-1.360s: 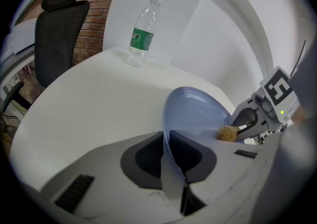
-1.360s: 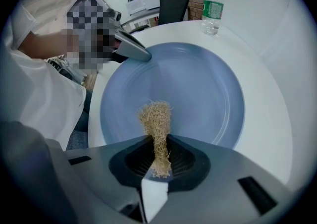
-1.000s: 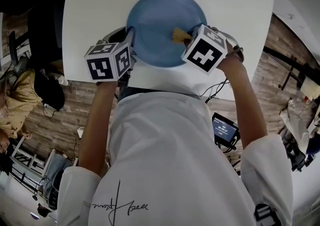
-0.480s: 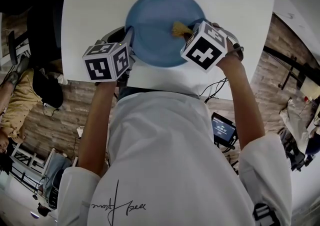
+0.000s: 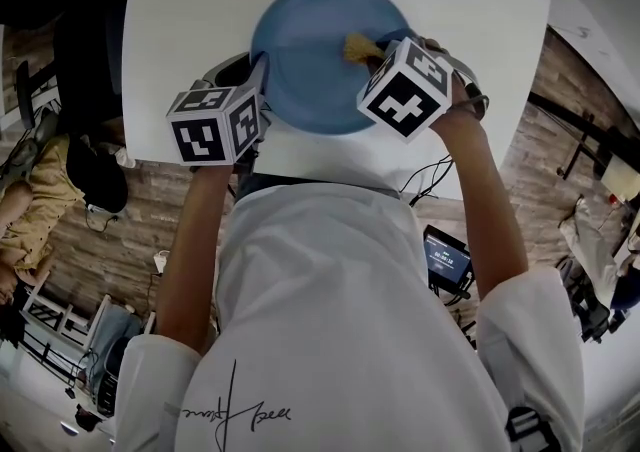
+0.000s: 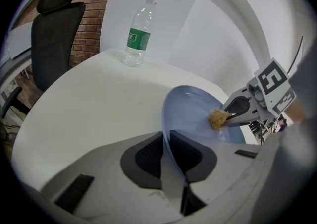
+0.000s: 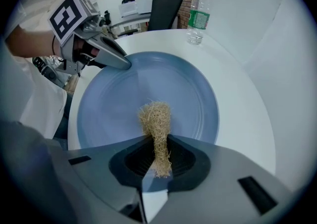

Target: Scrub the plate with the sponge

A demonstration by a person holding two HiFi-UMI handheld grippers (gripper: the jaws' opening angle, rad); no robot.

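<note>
- Plate placement: the round blue plate (image 5: 310, 50) is on the white round tabletop (image 5: 190, 10), close to the edge nearest the person and about midway along it.
- Whether it lies flat or is tipped up cannot be told.
- The left tongs (image 6: 166, 148) are closed narrow on the plate's rim at its near-left side, with the rim running edge-on between their two jaws.
- The right tongs (image 7: 159, 161) pinch a tan fibrous sponge (image 7: 156, 119) by its lower end, and its frayed upper end spreads out past their tips.
- That free end of the sponge rests against the plate's inner face, on the right half, inside the rim and short of the centre.
- In the left gripper view, the right tongs reach in over the plate's right rim with the sponge at their tips.
- The two tongs are apart, on opposite sides of the plate.
- A clear plastic bottle (image 6: 138, 32) with a green label stands upright near the far edge of the tabletop, well apart from the plate.
- A black office chair (image 6: 54, 34) stands beyond the tabletop's far-left edge, in front of a brick wall (image 6: 94, 0).
</note>
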